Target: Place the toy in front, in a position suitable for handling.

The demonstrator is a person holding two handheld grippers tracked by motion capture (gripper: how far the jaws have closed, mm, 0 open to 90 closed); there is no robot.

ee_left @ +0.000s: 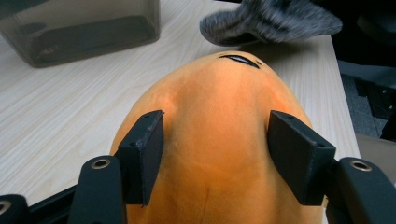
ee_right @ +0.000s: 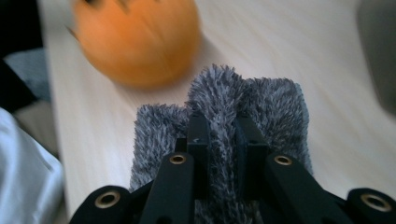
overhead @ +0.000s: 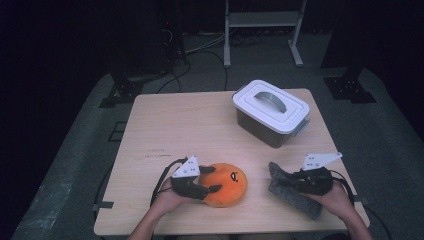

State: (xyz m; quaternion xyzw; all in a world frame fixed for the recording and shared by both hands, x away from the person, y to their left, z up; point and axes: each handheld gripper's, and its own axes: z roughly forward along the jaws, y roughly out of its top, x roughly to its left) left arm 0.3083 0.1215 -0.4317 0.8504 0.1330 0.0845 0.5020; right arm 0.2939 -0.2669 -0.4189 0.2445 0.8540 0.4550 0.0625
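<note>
The fingers (ee_left: pixel 144 154) of the left gripper (ee_left: pixel 215 154) stand on either side of the orange plush toy (ee_left: pixel 215 140), their pads pressing into its soft flanks so that the toy bulges up between them; in the left gripper view the toy's rounded body runs forward from the jaws to a small dark stitched mark near its far end. From above, this left gripper (overhead: pixel 210 180) lies at the near left of the wooden table (overhead: pixel 165 130), gripping the left edge of the orange plush toy (overhead: pixel 227 186), which rests flat on the tabletop. The right gripper (ee_right: pixel 222 140) has its jaws nearly together, pinching a raised fold of the grey fuzzy cloth (ee_right: pixel 271 107) between the pads, with the rest of the cloth spreading out to both sides below them. In the high view the right gripper (overhead: pixel 295 179) holds the grey fuzzy cloth (overhead: pixel 290 192) near the table's near right edge, well apart from the toy. Farther back on the right stands a storage box (overhead: pixel 270 125) with dark translucent walls, a white lid and a grey handle, closed. A faint line of small print shows on the tabletop left of centre, too small to read; no brand or label can be made out on the toy, cloth or box.
</note>
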